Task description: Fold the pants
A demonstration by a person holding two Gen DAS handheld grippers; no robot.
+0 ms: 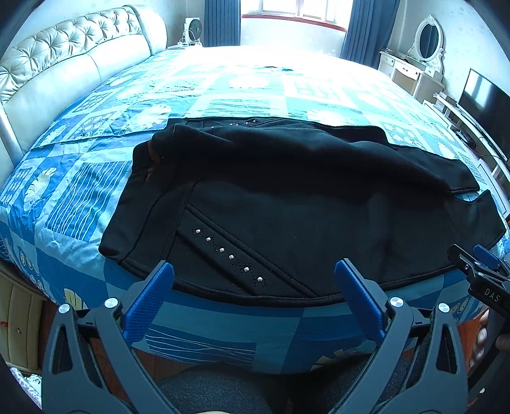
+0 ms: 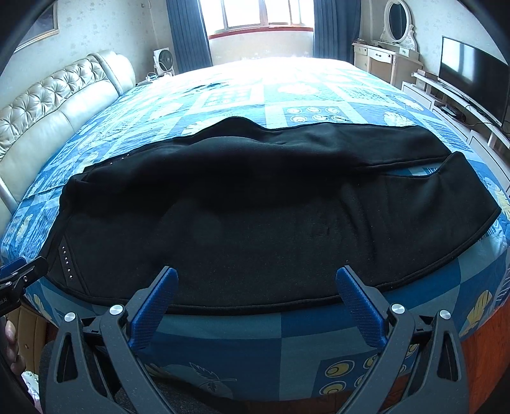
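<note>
Your left gripper [image 1: 254, 270] hangs with its blue fingers spread wide and nothing between them, tips just above the near hem of the pants [image 1: 287, 197], beside the slanted row of studs [image 1: 228, 253]. Your right gripper [image 2: 256, 278] is spread the same way and also empty, poised over that same hem farther toward the legs. Each gripper shows at the edge of the other's view, off the pants. The pants are black and lie flat across the near part of the bed [image 2: 287, 328], waist toward the headboard [image 1: 63, 63], legs toward the TV [image 2: 471, 76], one leg folded over the other with a strip of bedspread showing between the leg ends. Beyond the pants the patterned blue bedspread runs toward the window [image 2: 258, 14].
</note>
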